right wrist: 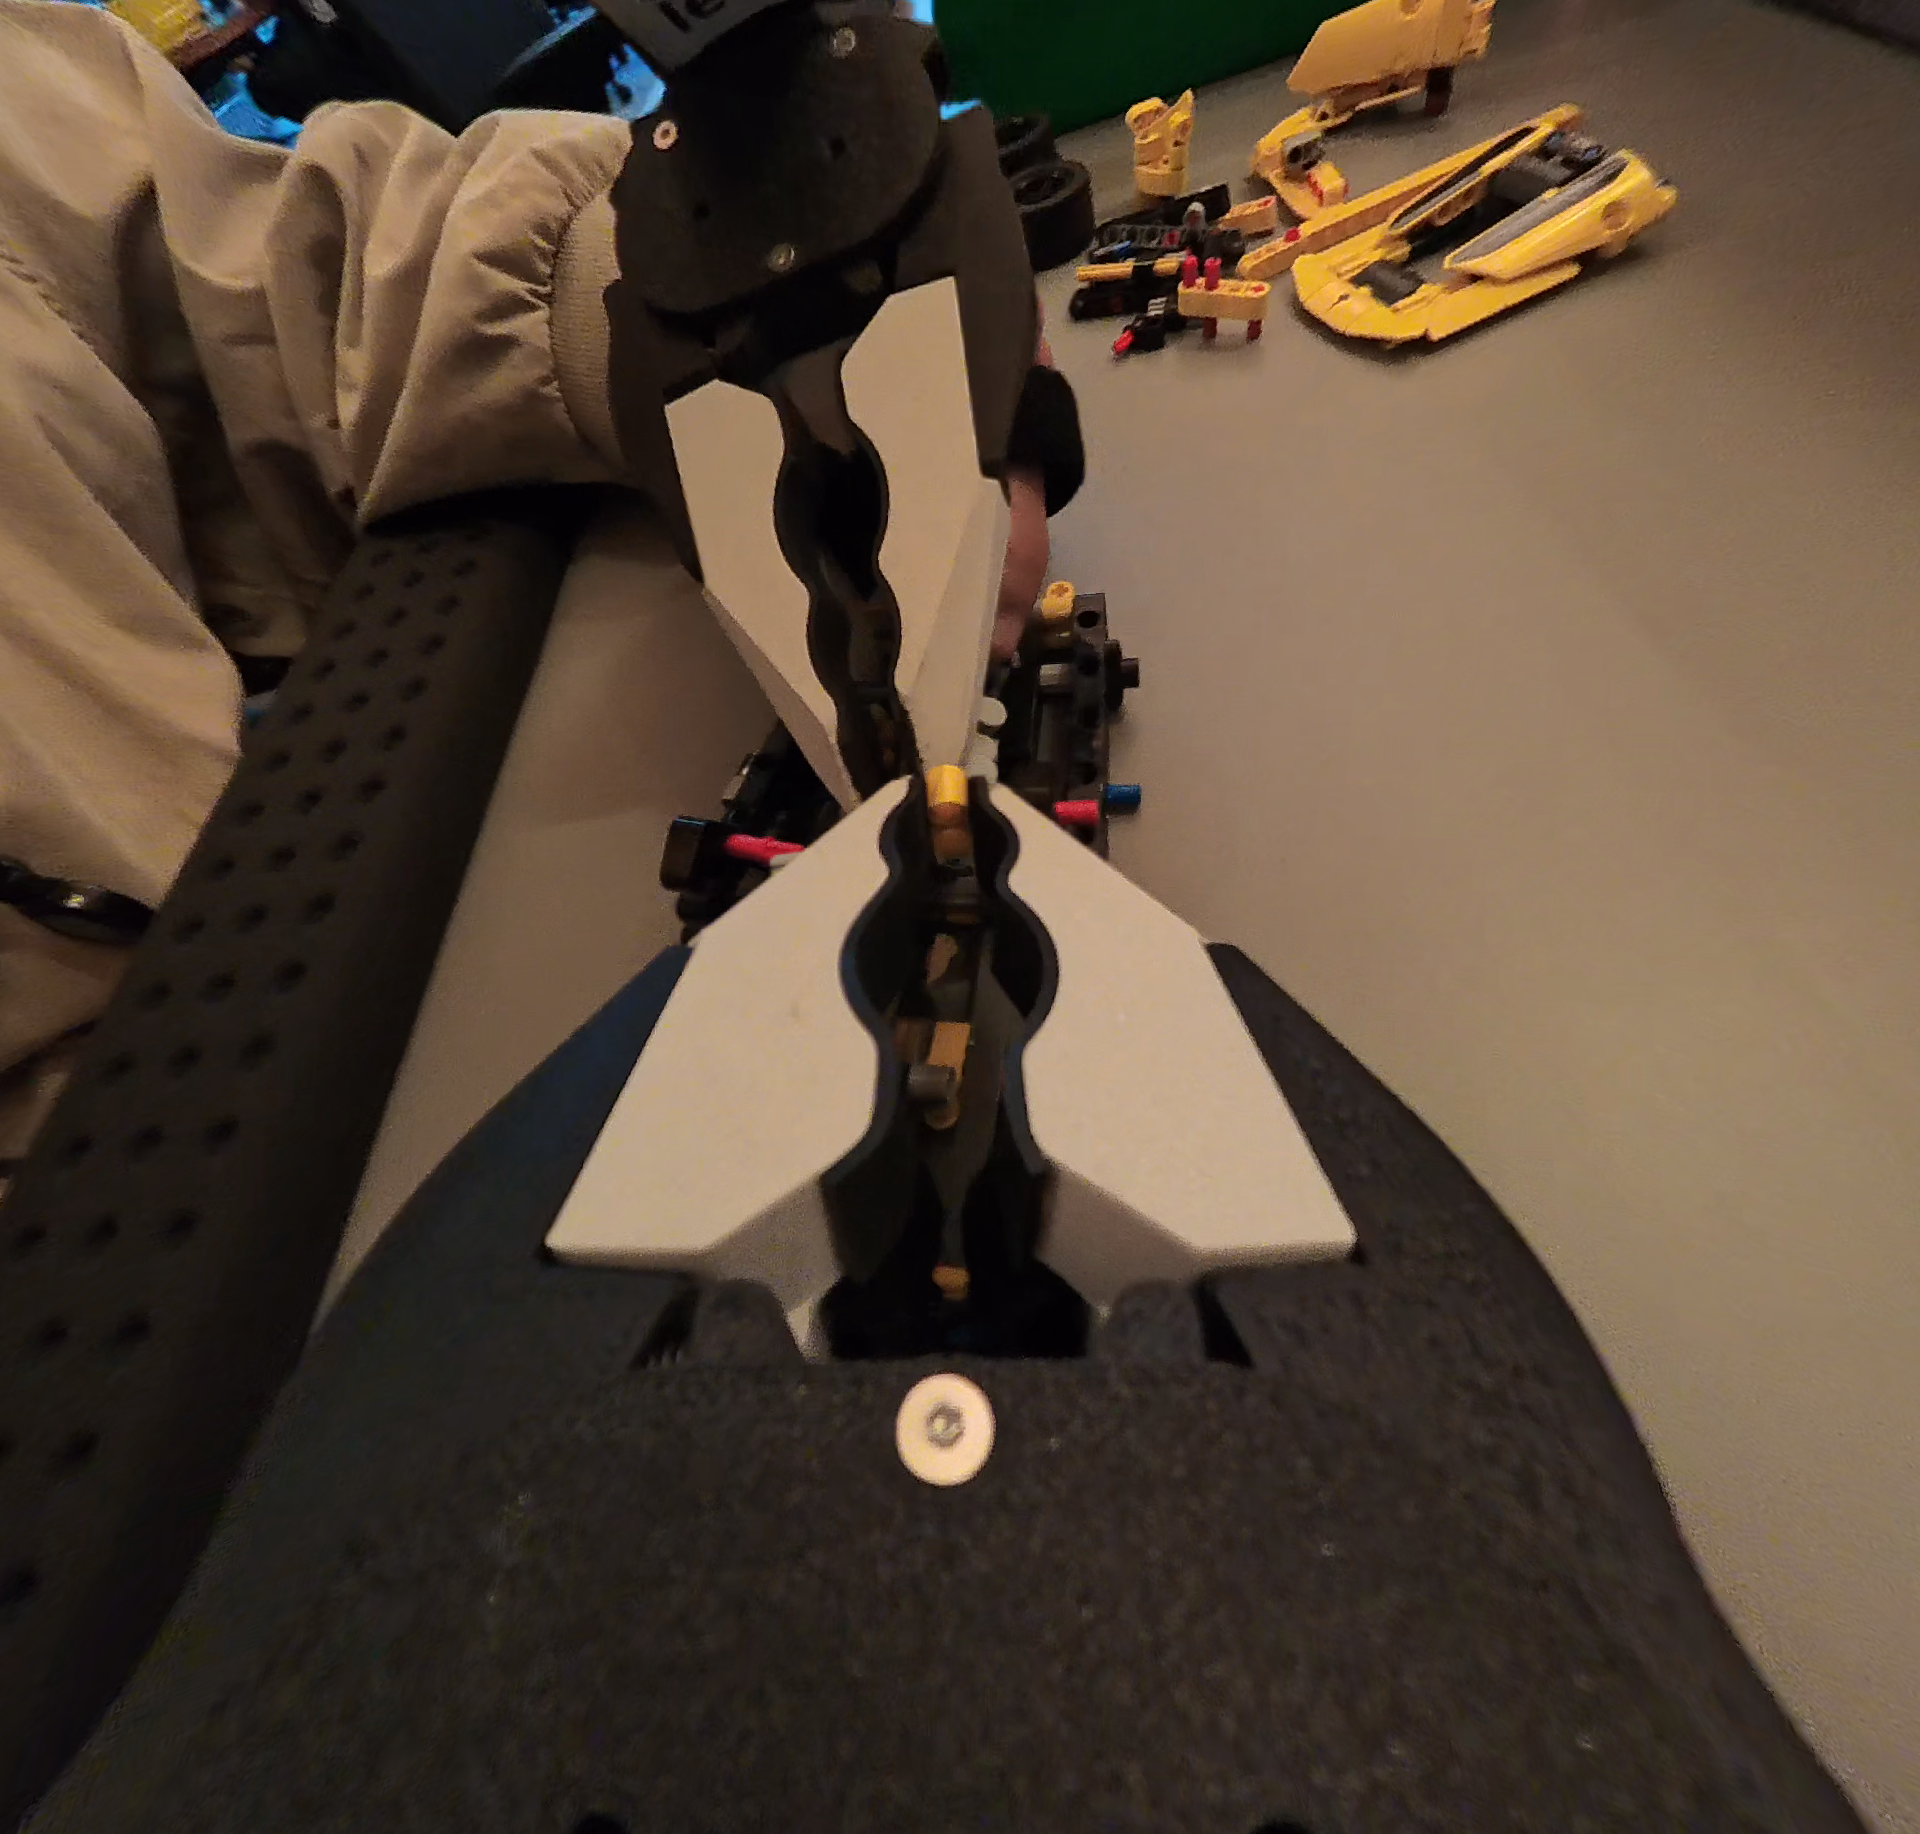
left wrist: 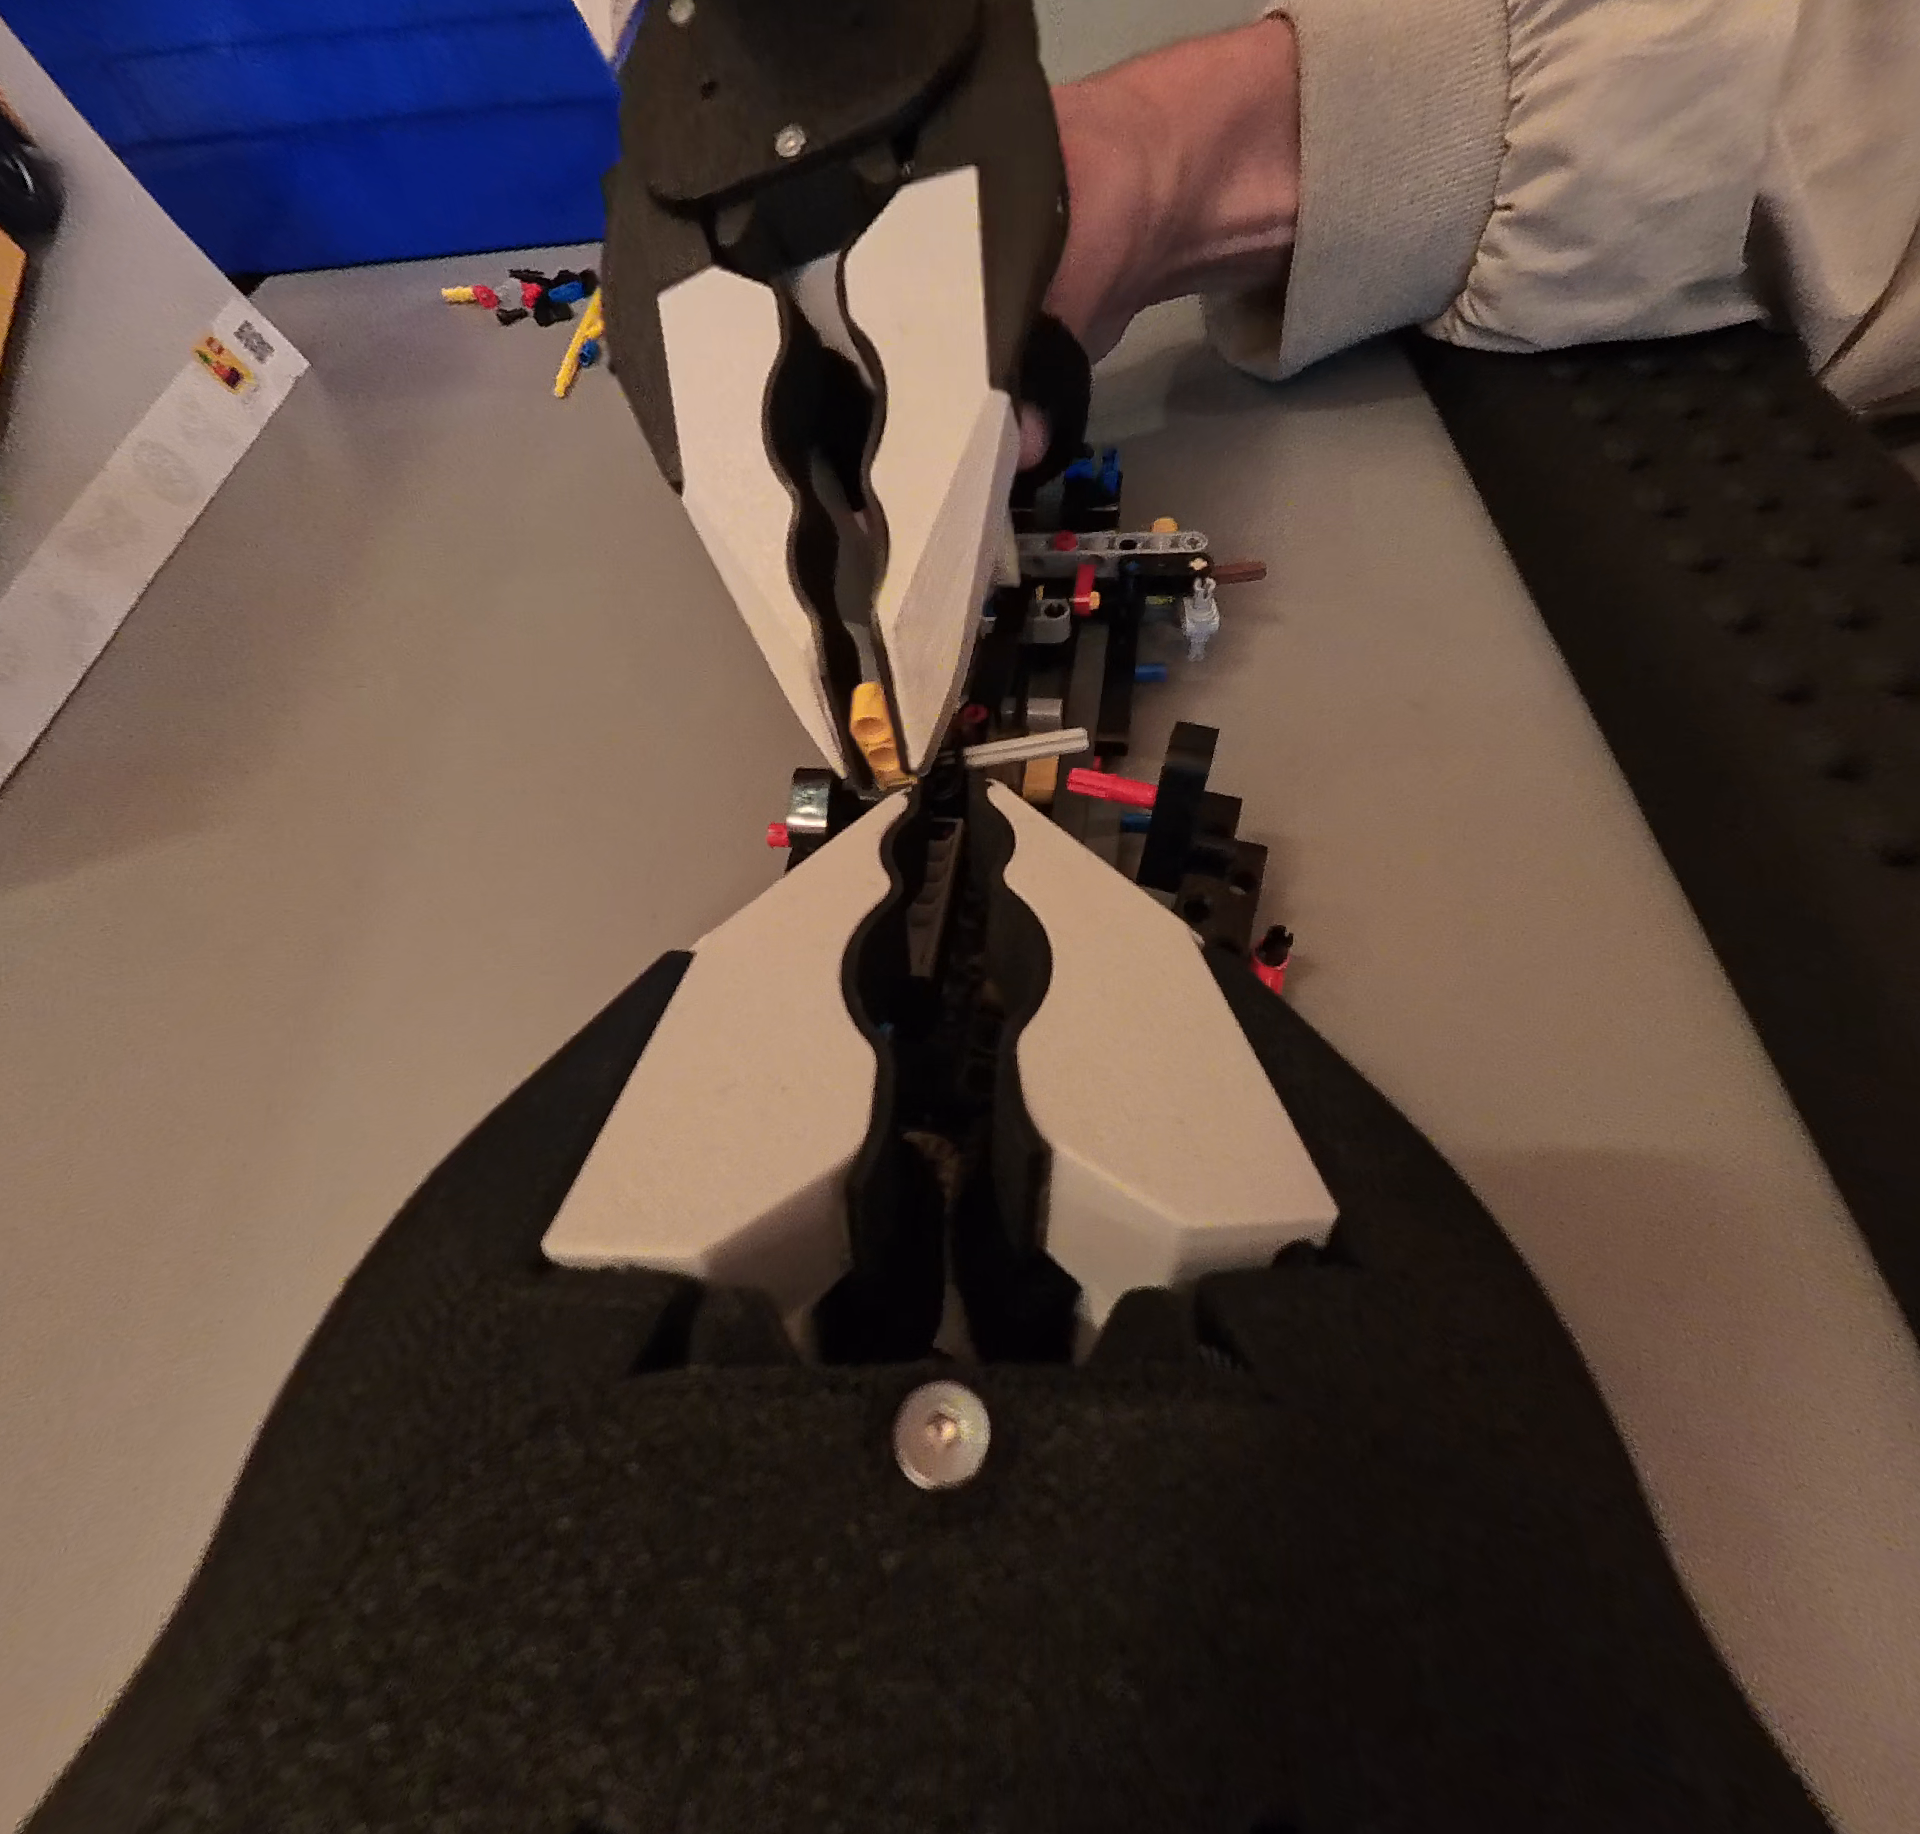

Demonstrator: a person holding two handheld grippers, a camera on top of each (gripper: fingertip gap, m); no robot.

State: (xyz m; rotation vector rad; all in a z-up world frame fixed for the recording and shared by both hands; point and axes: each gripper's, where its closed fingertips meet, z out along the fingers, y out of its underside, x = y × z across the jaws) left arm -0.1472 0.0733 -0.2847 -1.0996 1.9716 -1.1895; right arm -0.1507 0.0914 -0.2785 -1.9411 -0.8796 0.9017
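My right tool (right wrist: 940,797) is pinching a small yellow connector (right wrist: 945,795) at its very tips, jaws closed on it, directly over the black brick chassis (left wrist: 1101,683) lying mid-table (left wrist: 416,745); my left tool (left wrist: 940,797), jaws nearly together, is gripping the near end of that chassis, tip-to-tip w/ the other. The connector looks light, stiff, smooth plastic, so I'm judging it apt to slip or twist; best held across its flat sides. The chassis, w/ red pins (left wrist: 1110,785) and a grey axle (left wrist: 1023,747) protruding, looks rigid but liable to pop apart; take it by the beams.
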